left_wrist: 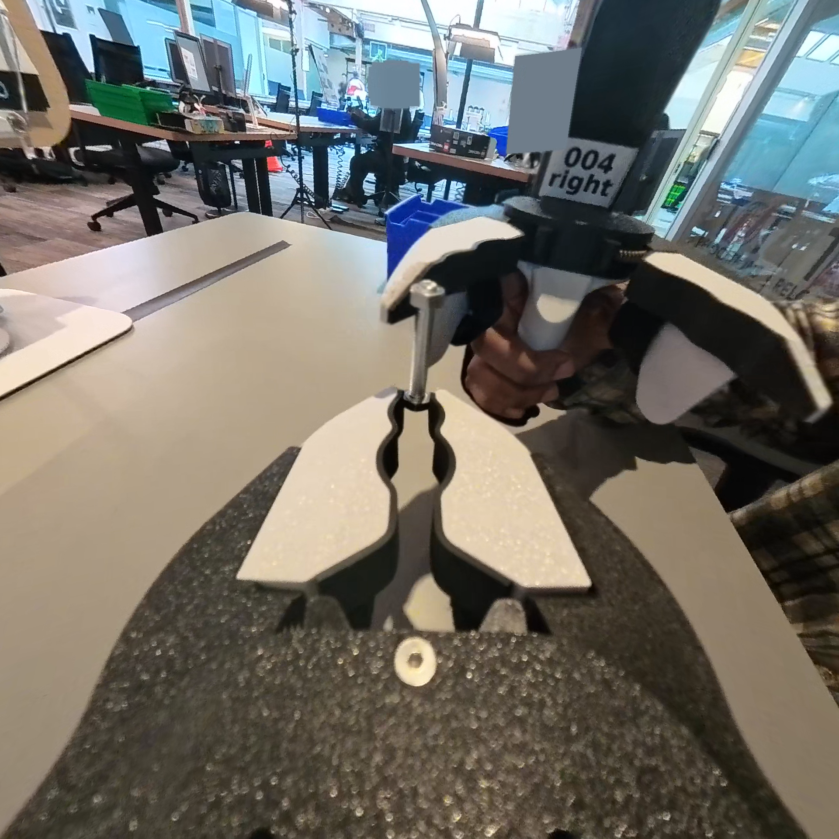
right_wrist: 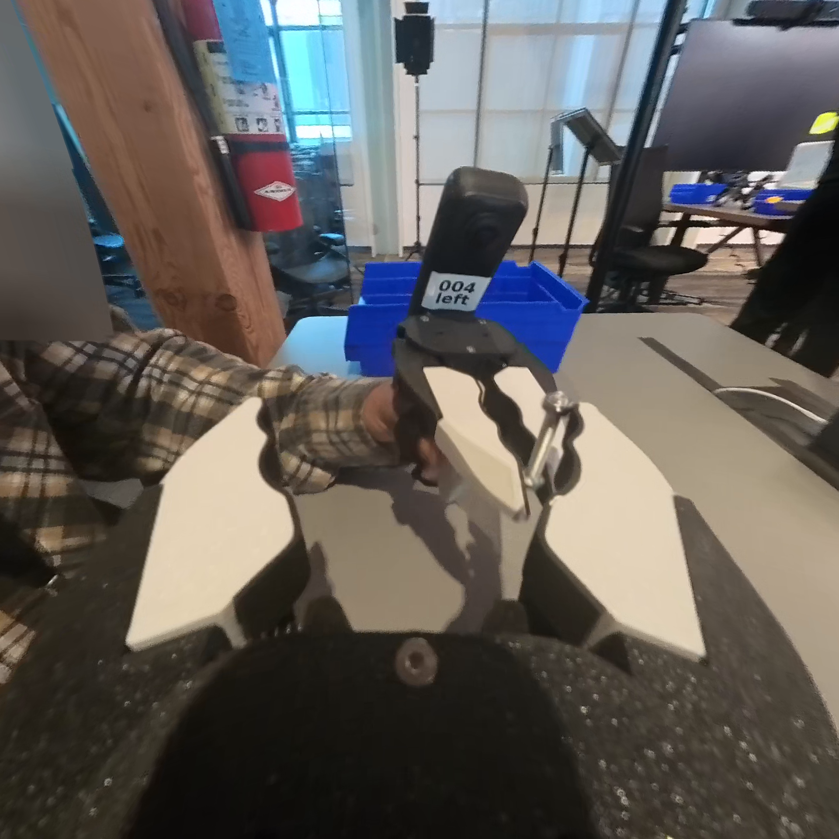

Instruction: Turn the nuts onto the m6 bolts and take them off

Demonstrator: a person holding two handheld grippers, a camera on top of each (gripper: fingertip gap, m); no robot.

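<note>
- nearest my left camera, left gripper (left_wrist: 414,402) pinches the nut (left_wrist: 414,399) at the threaded end of the bolt (left_wrist: 420,345), both fingertips pressed on it, above the grey table (left_wrist: 227,363).
- bolt's long axis stands nearly upright in this view, head (left_wrist: 426,293) on top, close by one finger of the right gripper (right_wrist: 420,408).
- right gripper's fingers are spread wide and grip nothing; the bolt stands just beside its right finger (right_wrist: 604,454).
- right view alone shows the bolt leaning, head up and away, and the full blue bin (right_wrist: 522,313) behind.
</note>
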